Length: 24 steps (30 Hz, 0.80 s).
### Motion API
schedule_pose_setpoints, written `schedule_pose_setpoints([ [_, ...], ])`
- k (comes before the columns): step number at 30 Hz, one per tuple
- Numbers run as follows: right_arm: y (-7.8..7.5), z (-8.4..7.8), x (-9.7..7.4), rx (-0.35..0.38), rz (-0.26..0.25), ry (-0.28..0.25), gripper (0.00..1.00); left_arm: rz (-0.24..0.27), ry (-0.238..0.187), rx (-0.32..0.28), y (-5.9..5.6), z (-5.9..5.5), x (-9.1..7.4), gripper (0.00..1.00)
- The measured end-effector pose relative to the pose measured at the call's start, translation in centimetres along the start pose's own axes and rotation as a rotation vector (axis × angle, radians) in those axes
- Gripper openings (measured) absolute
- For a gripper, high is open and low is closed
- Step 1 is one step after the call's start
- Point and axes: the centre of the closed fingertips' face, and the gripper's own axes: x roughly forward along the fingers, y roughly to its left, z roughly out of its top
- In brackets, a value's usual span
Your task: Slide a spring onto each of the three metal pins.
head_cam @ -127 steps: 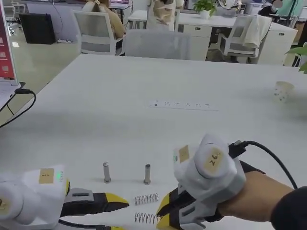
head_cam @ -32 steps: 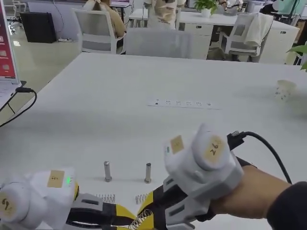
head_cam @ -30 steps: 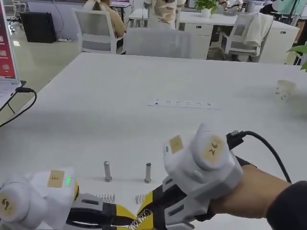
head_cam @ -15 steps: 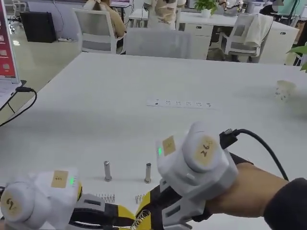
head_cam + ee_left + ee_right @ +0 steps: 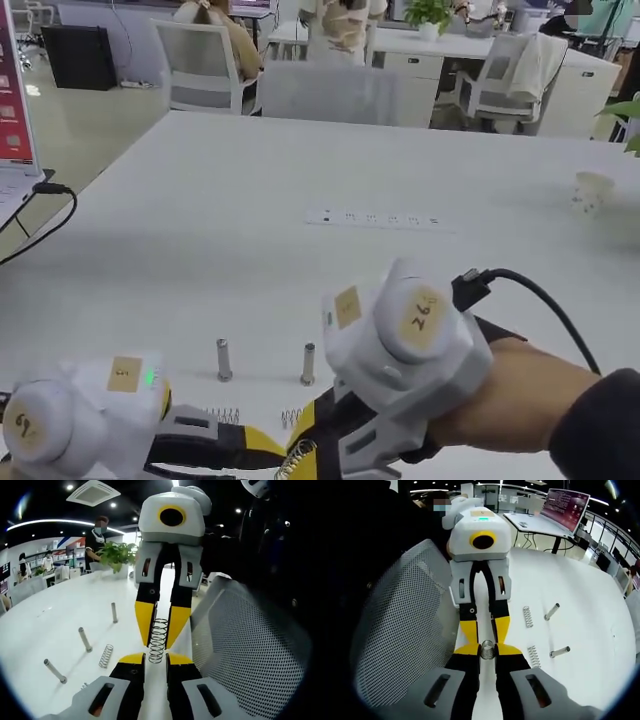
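A steel spring (image 5: pixel 158 639) hangs above the table's near edge, caught between both grippers. My left gripper (image 5: pixel 156 659) is shut on one end of it. Facing it, my right gripper (image 5: pixel 488 651) is shut on the same spring (image 5: pixel 487 649), seen end-on there. In the head view the two sets of yellow-tipped jaws meet at the bottom, with the spring (image 5: pixel 295 461) between them. Three metal pins (image 5: pixel 114 612) (image 5: pixel 84 639) (image 5: pixel 53 670) stand upright on the white table; two pins (image 5: pixel 223 358) (image 5: pixel 308 363) show in the head view. Two loose springs (image 5: pixel 222 414) (image 5: pixel 292 415) lie in front of the pins.
The white table (image 5: pixel 330 170) stretches far back, with a flush socket strip (image 5: pixel 380 218) at its middle and a paper cup (image 5: pixel 590 190) at the far right. A black cable (image 5: pixel 40 225) runs off the left edge. Chairs and desks stand behind, and a mesh chair back (image 5: pixel 240 645) is close by.
4.2 s ago the right gripper was down at a spring lying on the table. Now that spring is lifted and the left gripper has closed in on it. Over the last second, hardly any movement.
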Motion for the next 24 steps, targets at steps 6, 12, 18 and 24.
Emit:
schedule_pose_setpoints([
  [6, -0.5, -0.4, -0.6, 0.005, -0.015, 0.012, 0.08, 0.016, -0.009, -0.014, 0.3, 0.1, -0.1, 0.14],
  [12, -1.3, -1.2, -1.5, 0.018, -0.041, 0.030, 0.09, 0.052, -0.026, -0.032, 1.0, 0.1, -0.5, 0.22],
  [18, -1.9, -1.7, -2.2, 0.029, -0.063, 0.041, 0.09, 0.086, -0.031, -0.053, 1.7, 0.0, -0.8, 0.30],
  [24, -2.3, -2.3, -2.8, 0.038, -0.078, 0.053, 0.09, 0.137, -0.048, -0.087, 2.7, -0.3, -1.8, 0.36],
])
